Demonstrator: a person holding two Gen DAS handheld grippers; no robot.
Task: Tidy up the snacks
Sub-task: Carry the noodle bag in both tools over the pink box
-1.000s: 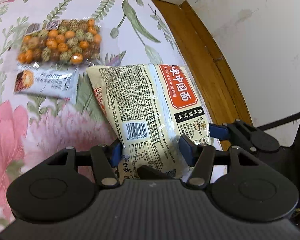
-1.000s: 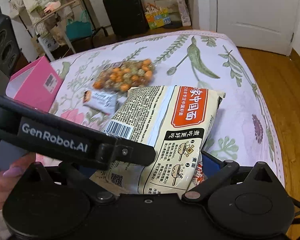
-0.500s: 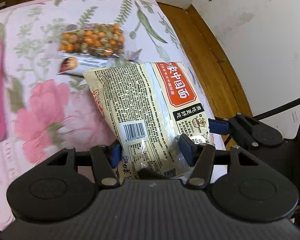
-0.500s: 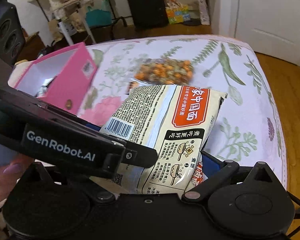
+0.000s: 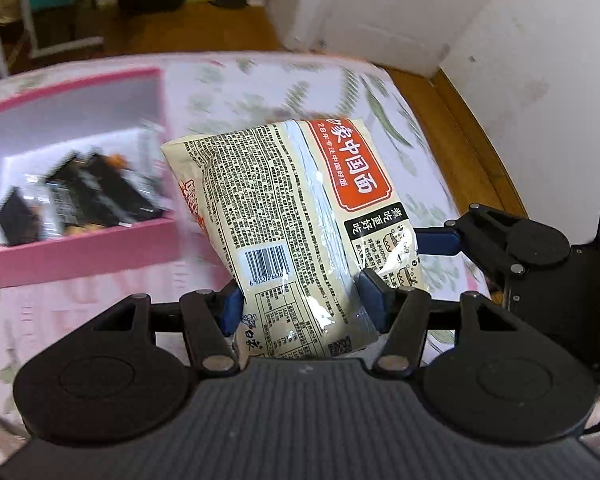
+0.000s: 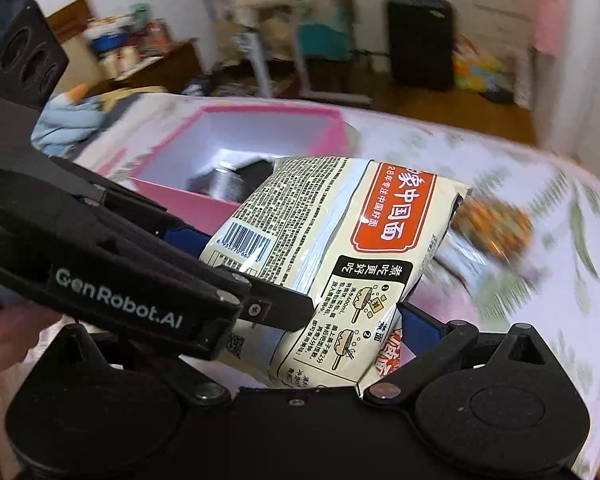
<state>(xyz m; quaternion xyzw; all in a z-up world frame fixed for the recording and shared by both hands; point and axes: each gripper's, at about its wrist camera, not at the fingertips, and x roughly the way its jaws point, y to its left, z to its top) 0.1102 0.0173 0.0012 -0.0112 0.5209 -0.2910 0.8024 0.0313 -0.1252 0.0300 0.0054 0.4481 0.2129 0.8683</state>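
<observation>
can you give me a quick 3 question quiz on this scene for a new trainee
1. True or false: the noodle packet is gripped by both the left gripper and the right gripper.
2. What already lies inside the pink box? A) dark snack packets B) oranges C) nothing
3. Fill in: in the right wrist view, the bag of orange and green coated nuts lies on the ____ tablecloth.

Key: 1 true; 2 A, dark snack packets; 3 floral.
</observation>
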